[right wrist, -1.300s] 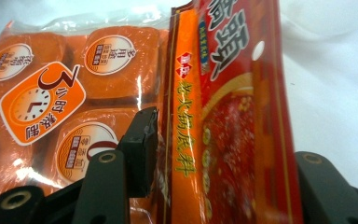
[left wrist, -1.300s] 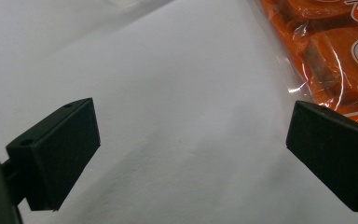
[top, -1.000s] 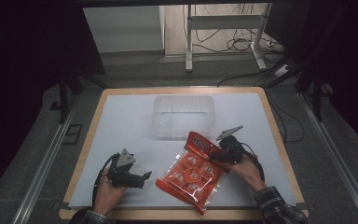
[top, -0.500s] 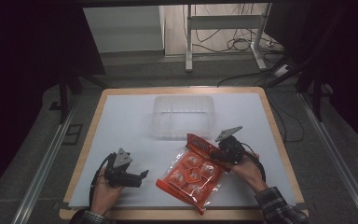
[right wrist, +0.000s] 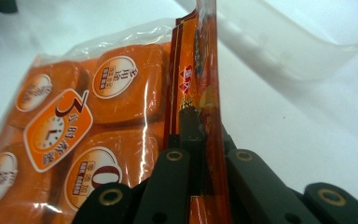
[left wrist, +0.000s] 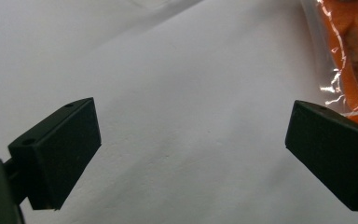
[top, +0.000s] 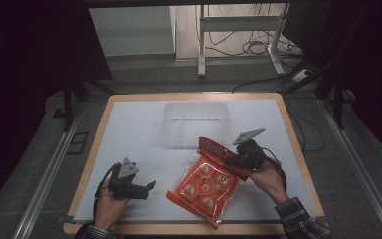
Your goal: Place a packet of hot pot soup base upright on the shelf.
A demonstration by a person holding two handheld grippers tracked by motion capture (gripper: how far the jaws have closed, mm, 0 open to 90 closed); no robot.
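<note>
An orange snack bag [top: 206,183] with several round orange packs inside lies tilted on the white table, its top end lifted. My right gripper [top: 235,160] is shut on the bag's red top seal [right wrist: 196,112], and the bag [right wrist: 74,135] hangs below the pinch. My left gripper [top: 148,187] rests near the front left of the table, open, its black pads [left wrist: 60,149] wide apart over bare white surface. The bag's edge [left wrist: 349,56] shows at the upper right of the left gripper view.
A clear plastic tub [top: 195,123] stands at the middle back of the table, just behind the bag; its rim [right wrist: 303,42] runs across the right gripper view. The white table top [top: 129,139] has a wooden border. Cables and a stand's legs lie on the floor beyond.
My right gripper has risen with the bag's top seal, lifting that end of the bag off the table. The left gripper has stayed put.
</note>
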